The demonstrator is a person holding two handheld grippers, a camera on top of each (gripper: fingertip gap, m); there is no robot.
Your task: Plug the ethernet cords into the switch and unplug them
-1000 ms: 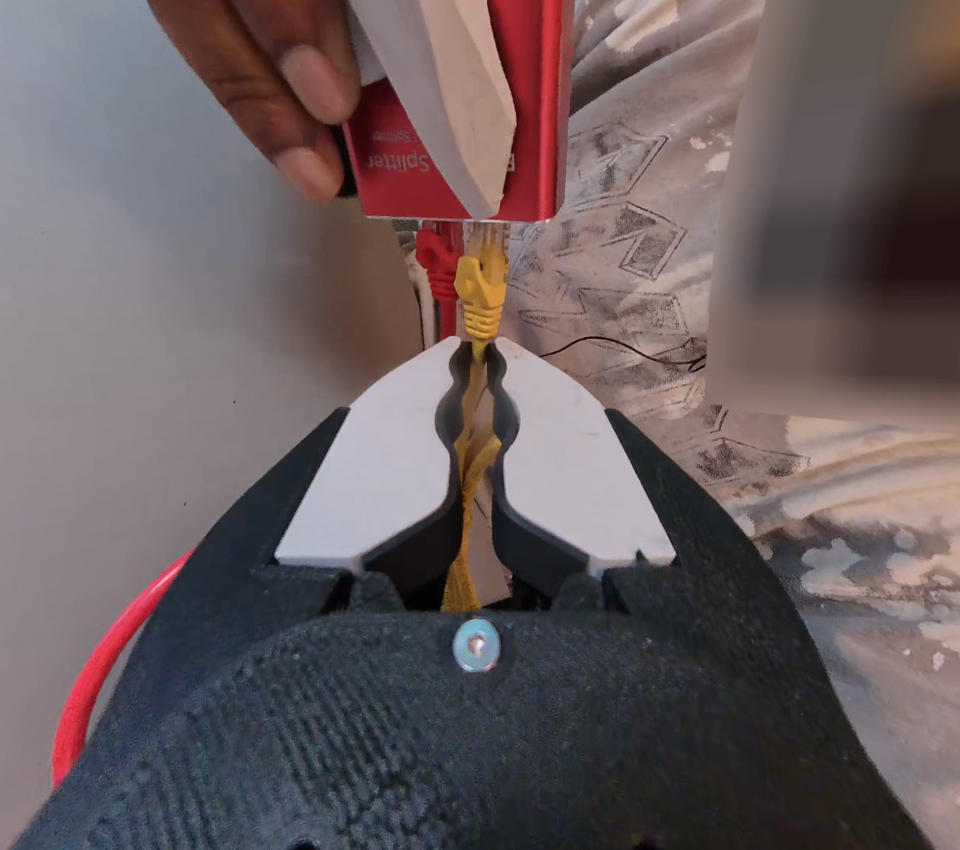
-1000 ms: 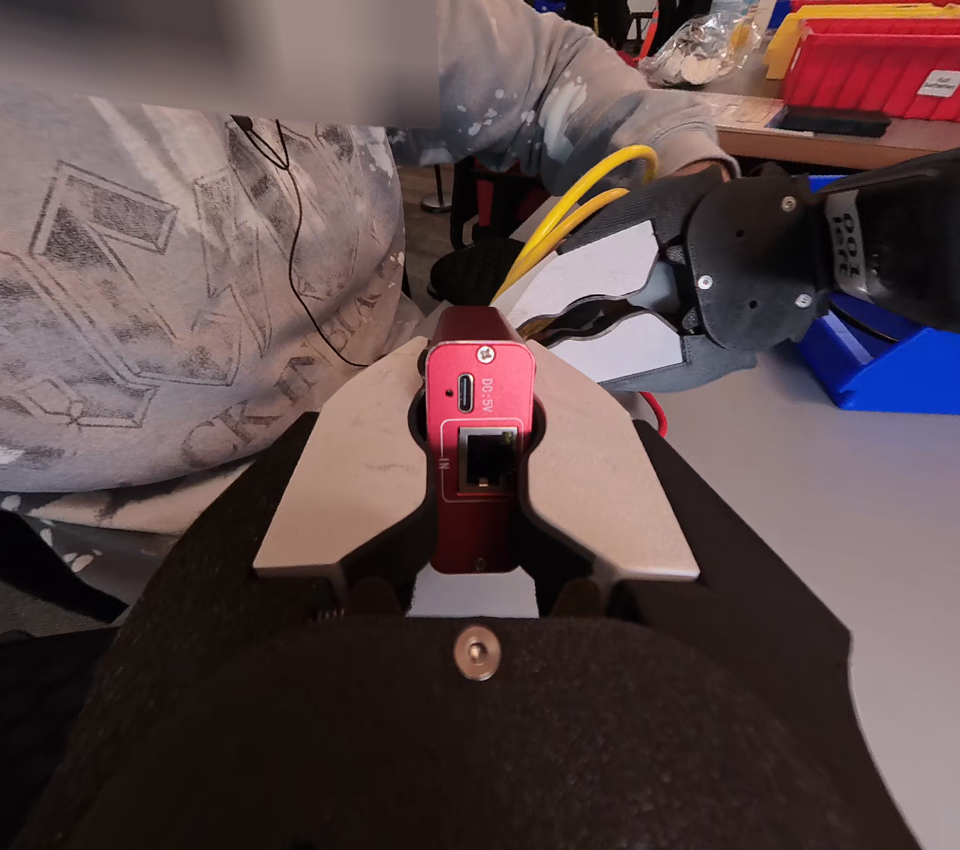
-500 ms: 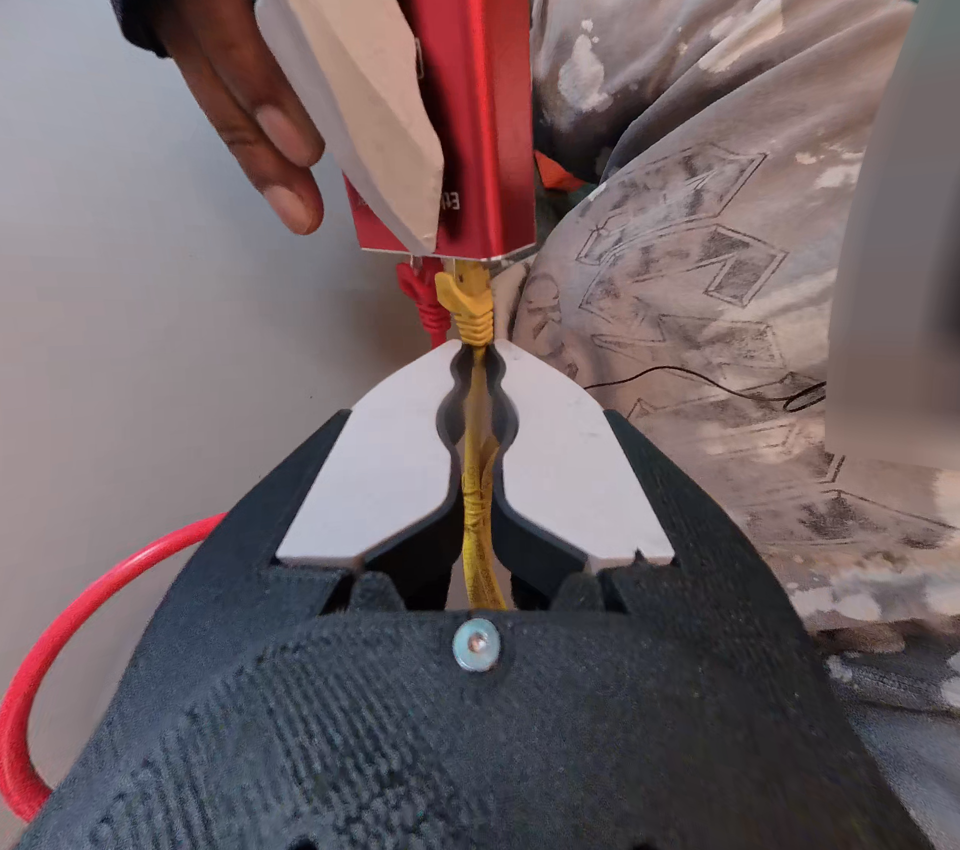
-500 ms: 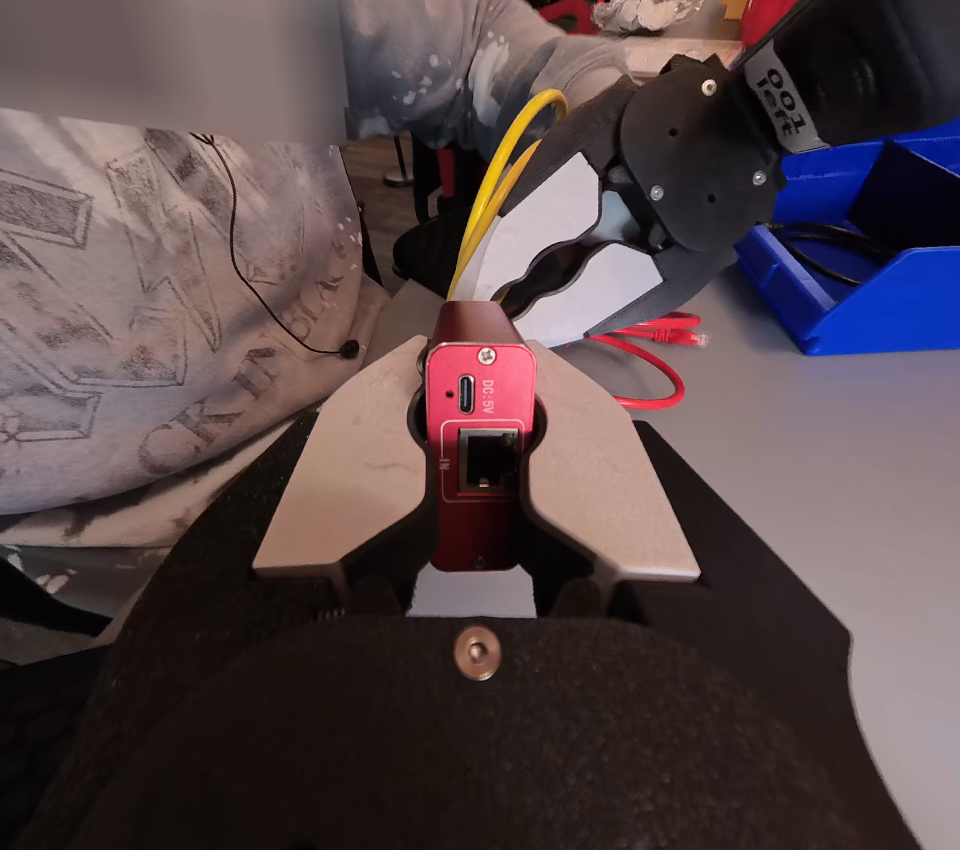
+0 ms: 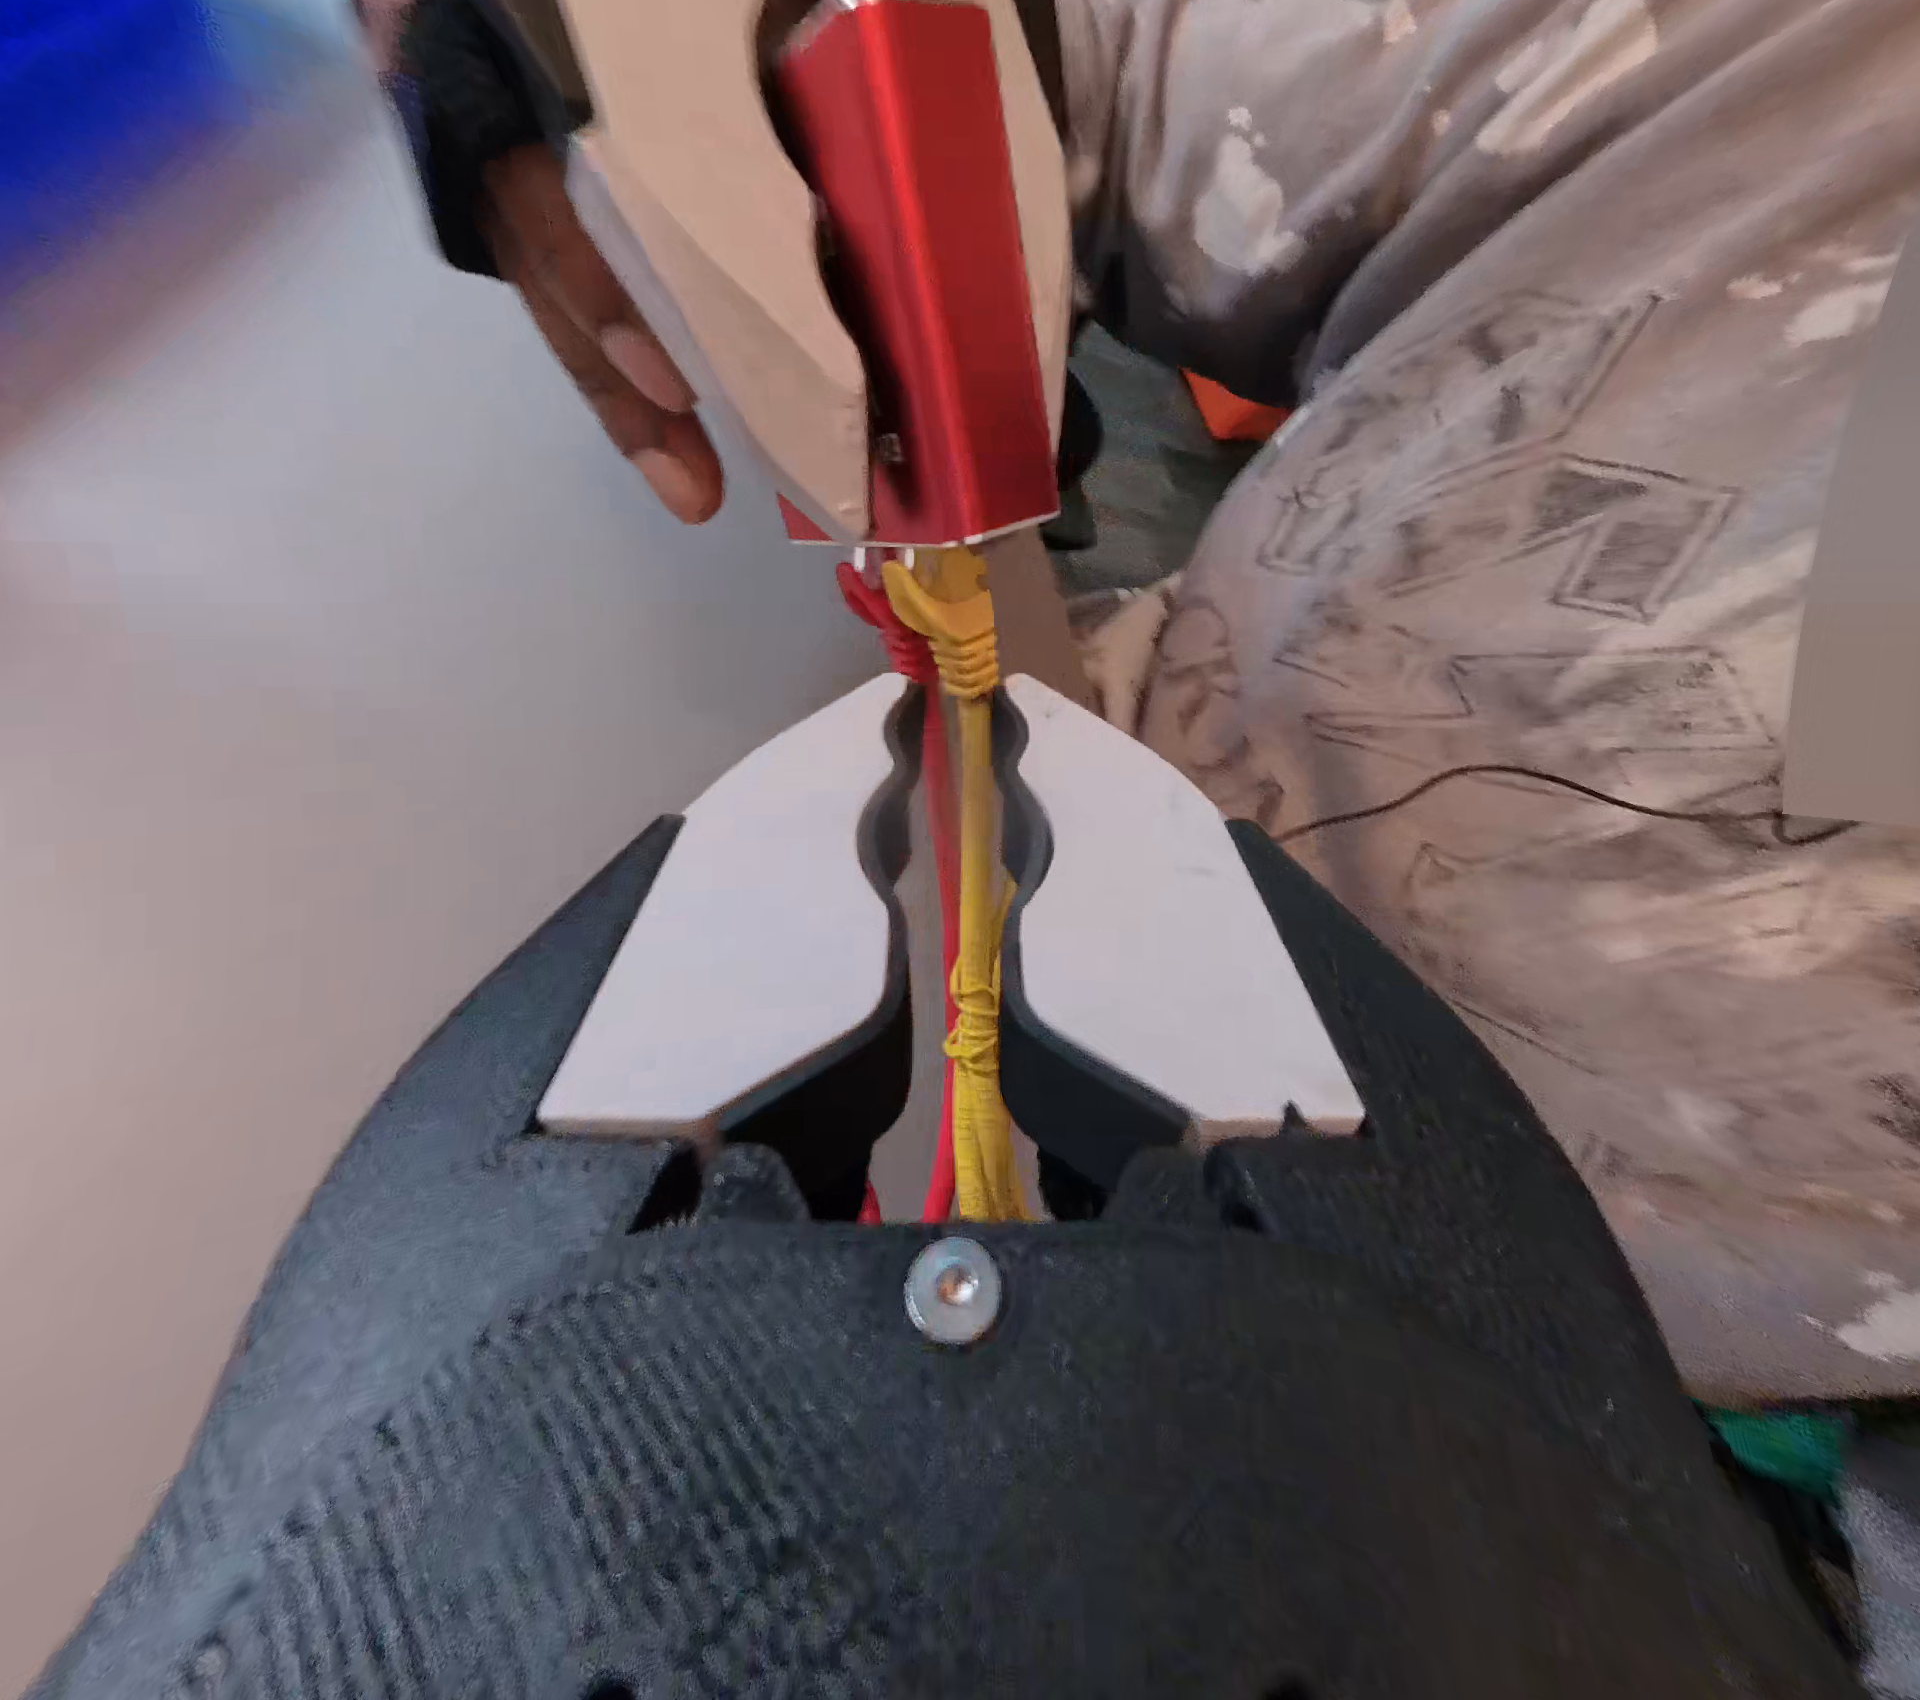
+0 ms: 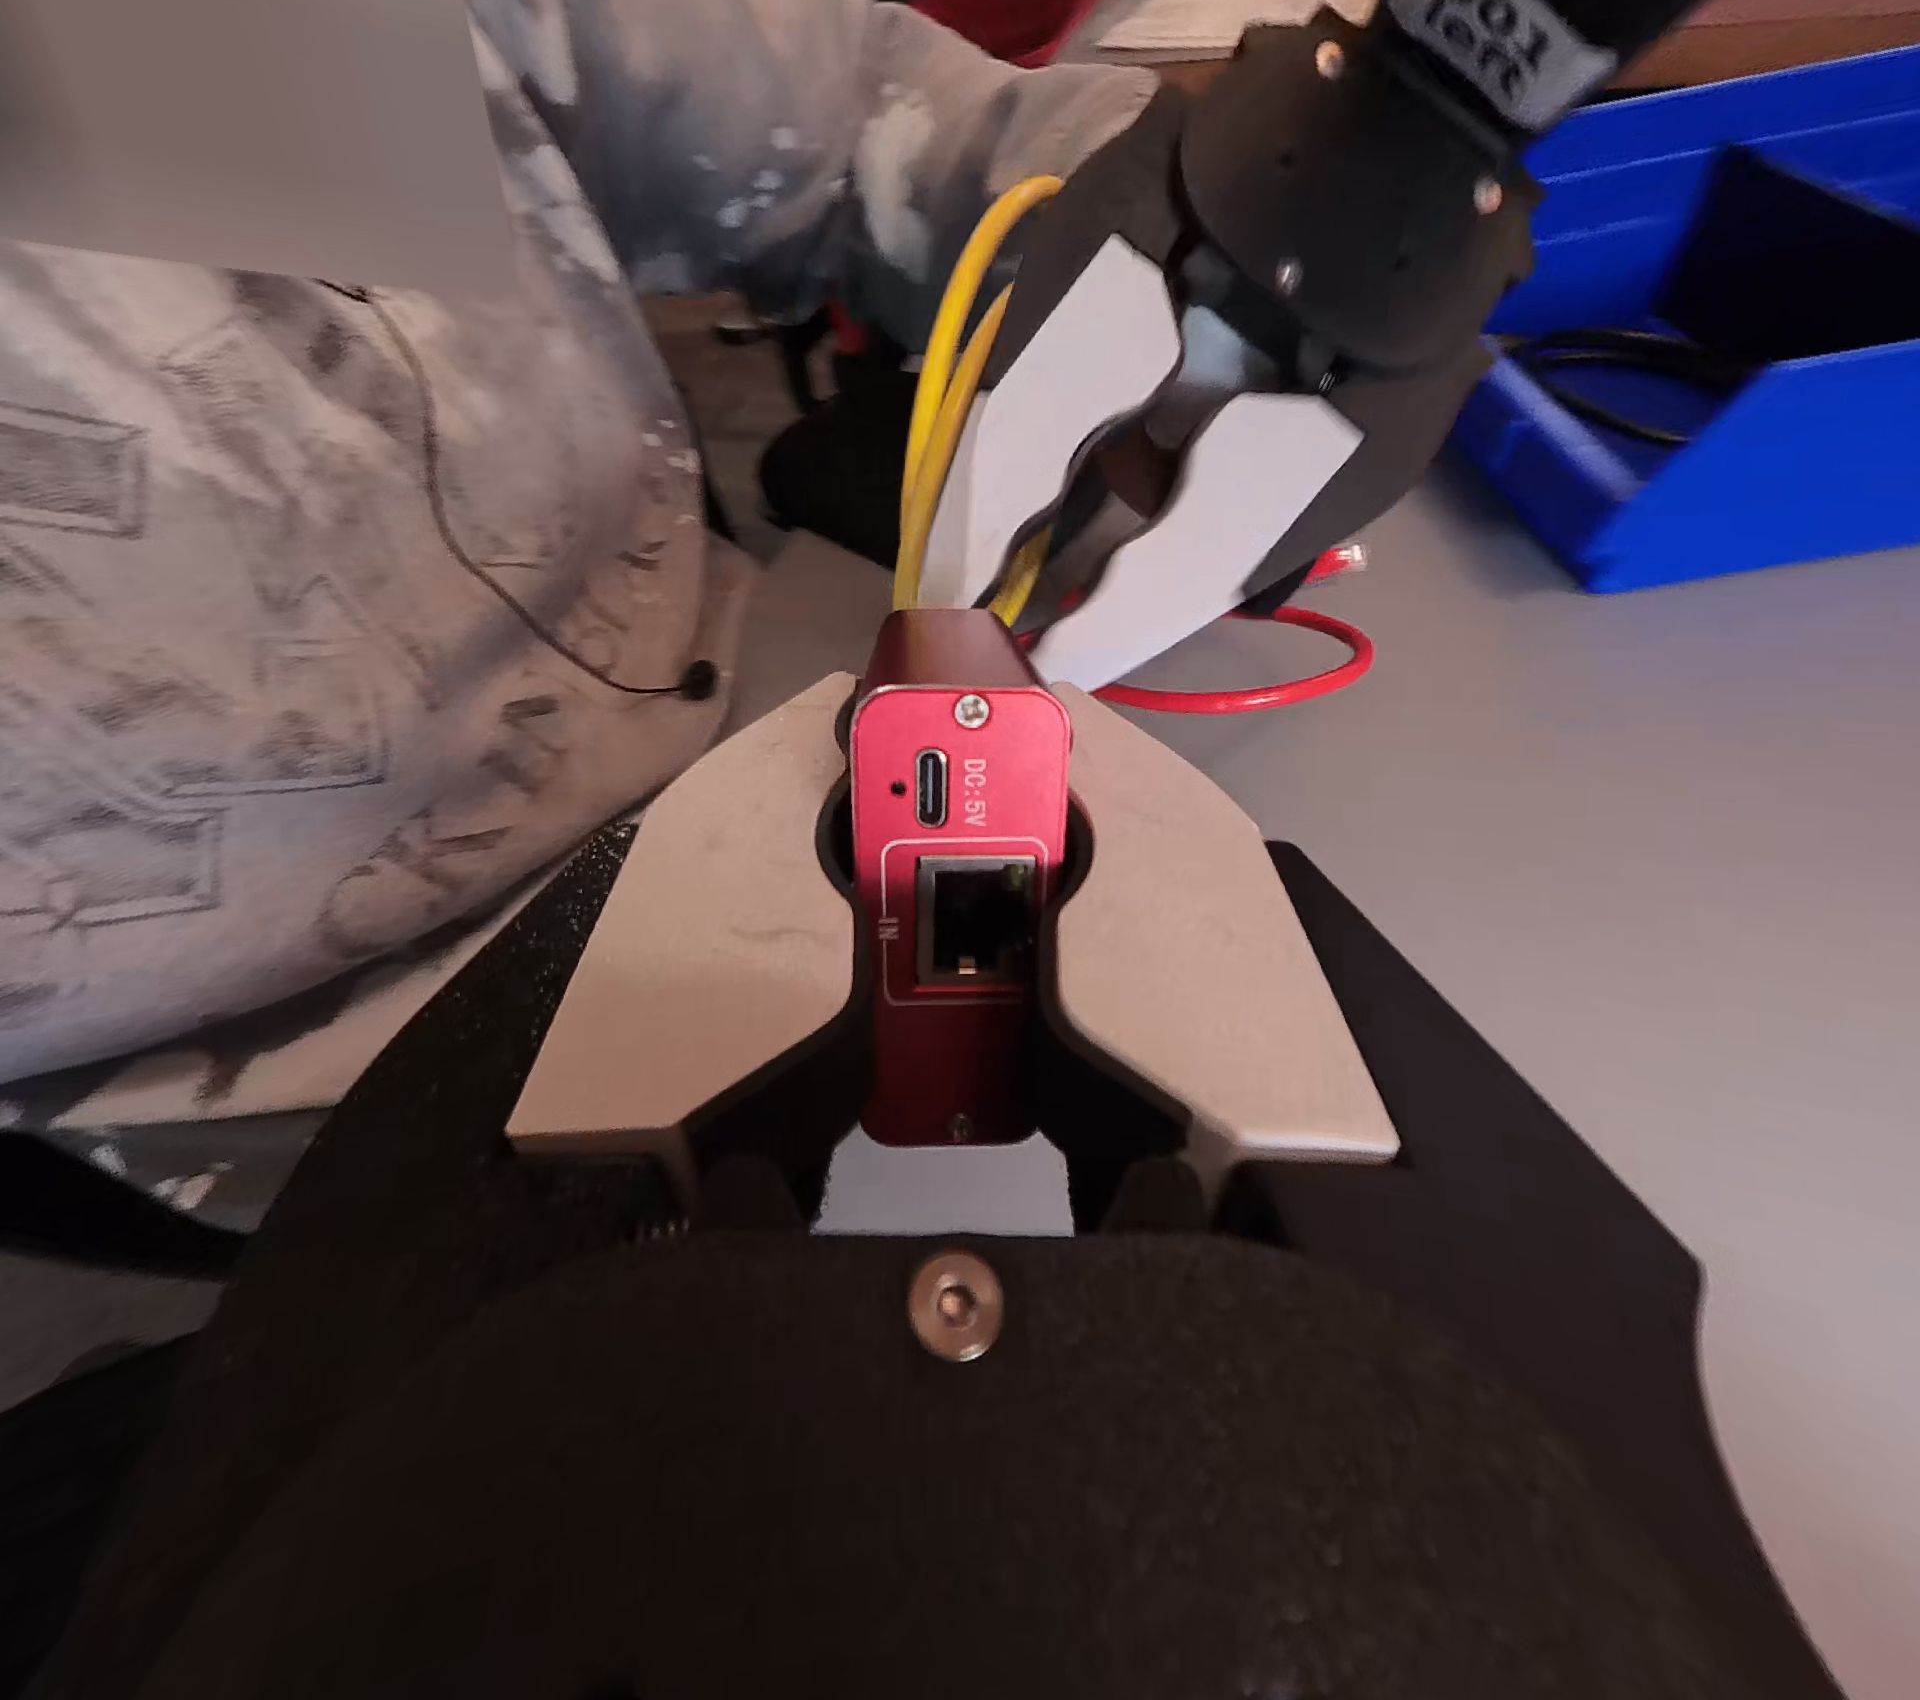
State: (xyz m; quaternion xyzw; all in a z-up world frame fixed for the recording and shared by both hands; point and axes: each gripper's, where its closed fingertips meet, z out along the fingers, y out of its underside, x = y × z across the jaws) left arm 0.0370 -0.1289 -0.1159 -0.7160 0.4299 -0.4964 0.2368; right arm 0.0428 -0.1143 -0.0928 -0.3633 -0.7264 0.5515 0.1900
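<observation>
Right gripper pinches the red switch between both fingers, held above the grey table; empty port end faces its camera, long axis running away toward the left gripper. Left gripper's fingers are slightly parted around the yellow cord; firm grip cannot be told. Yellow plug and red plug sit in the switch's far end. Red cord loops on the table.

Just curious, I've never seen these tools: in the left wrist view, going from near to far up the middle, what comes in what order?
Left gripper → yellow plug → red switch → right gripper clamping it.
</observation>
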